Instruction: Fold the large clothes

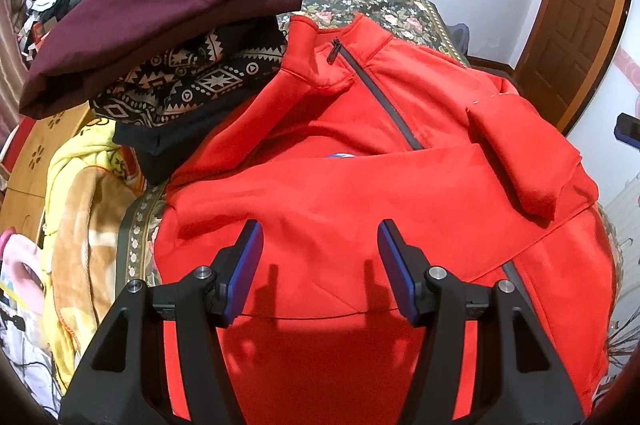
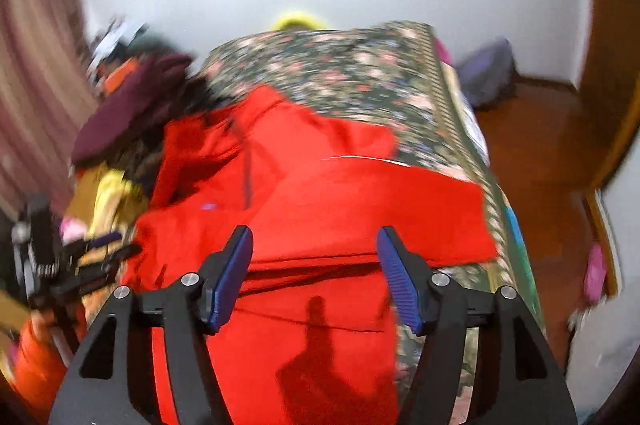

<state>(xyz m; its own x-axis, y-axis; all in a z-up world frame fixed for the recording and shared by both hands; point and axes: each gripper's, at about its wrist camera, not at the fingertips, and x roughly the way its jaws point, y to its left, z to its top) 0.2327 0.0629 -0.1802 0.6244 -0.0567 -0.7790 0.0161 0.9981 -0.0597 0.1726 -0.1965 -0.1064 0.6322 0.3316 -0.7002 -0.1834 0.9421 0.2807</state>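
A large red zip jacket (image 1: 360, 193) lies spread on the floral bed cover (image 1: 400, 9), collar towards the far end, one sleeve laid across its chest and the other doubled back at the right. My left gripper (image 1: 320, 245) hovers open over the jacket's lower half with nothing between its blue pads. In the blurred right wrist view the same jacket (image 2: 320, 217) lies below my right gripper (image 2: 316, 253), which stands open and holds nothing. The left gripper (image 2: 96, 253) shows there at the left edge, held by a hand in an orange sleeve (image 2: 36, 357).
A stack of folded clothes sits at the jacket's left: a maroon garment (image 1: 168, 25) on top of a black patterned one (image 1: 188, 81). A yellow blanket (image 1: 80, 209) lies beside the bed. A wooden door (image 1: 580, 21) and wooden floor (image 2: 540, 153) are to the right.
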